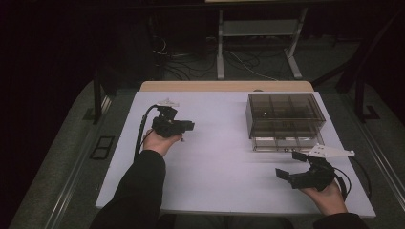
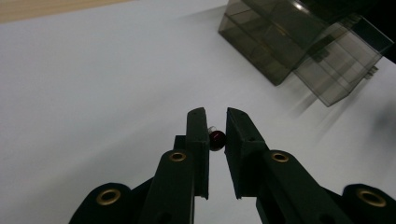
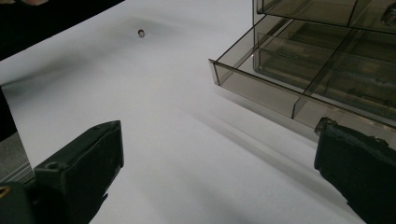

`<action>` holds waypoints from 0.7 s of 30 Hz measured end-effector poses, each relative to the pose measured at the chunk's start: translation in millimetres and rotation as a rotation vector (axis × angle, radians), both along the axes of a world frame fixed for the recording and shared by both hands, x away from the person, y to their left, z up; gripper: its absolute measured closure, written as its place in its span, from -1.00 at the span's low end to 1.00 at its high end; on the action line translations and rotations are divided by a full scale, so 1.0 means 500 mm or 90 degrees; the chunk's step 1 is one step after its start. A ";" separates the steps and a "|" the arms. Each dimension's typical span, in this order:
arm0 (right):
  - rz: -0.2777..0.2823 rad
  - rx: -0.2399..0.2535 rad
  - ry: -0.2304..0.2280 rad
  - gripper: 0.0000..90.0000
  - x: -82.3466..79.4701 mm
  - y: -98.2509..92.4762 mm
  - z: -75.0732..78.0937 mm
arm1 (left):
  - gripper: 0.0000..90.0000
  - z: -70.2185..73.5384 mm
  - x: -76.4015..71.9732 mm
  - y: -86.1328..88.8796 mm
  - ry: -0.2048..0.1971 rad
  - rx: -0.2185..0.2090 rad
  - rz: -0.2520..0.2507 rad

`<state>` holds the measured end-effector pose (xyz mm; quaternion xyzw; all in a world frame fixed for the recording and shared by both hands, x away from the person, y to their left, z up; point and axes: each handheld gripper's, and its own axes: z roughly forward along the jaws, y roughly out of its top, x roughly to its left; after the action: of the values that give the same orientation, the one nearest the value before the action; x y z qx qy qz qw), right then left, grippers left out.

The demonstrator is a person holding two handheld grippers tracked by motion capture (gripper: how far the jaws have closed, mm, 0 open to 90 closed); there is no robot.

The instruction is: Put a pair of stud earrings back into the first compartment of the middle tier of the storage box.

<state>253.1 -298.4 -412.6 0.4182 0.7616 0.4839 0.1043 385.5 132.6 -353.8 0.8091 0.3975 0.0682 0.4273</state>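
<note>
A small dark-red bead (image 2: 216,139) was clamped between the jaws of the left gripper (image 2: 215,122), the pads pressing on it from both sides and a pale glint showing at its far edge. In the high view the left gripper (image 1: 187,127) stood above the white table (image 1: 219,176) at about nine o'clock from the table's middle, clear of the surface, so the pick-up appeared complete. The smoked-plastic drawer box (image 1: 285,114) sat at about two o'clock, its lower drawer (image 1: 286,142) pulled out toward the person; the drawer's compartments (image 3: 299,60) looked empty as far as the tinted walls allowed, though one upper compartment held an indistinct object. The right gripper (image 1: 291,164) rested at about four o'clock, just in front of the drawer, its jaws spread wide with nothing between them. A second small bead (image 3: 141,32) lay on the table well apart from the box, toward the left hand's side. Judged from this, the carry to the drawer and the release into a compartment remained, and the second bead was untouched.
</note>
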 end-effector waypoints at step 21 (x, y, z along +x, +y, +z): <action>0.002 -0.001 0.000 -0.98 0.000 -0.001 0.000 | 0.75 0.064 0.000 -0.110 -0.030 -0.018 -0.086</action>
<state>253.2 -299.0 -412.7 0.4171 0.7625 0.4836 0.1039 385.5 77.5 -321.8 0.8262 0.3324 0.0524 0.4518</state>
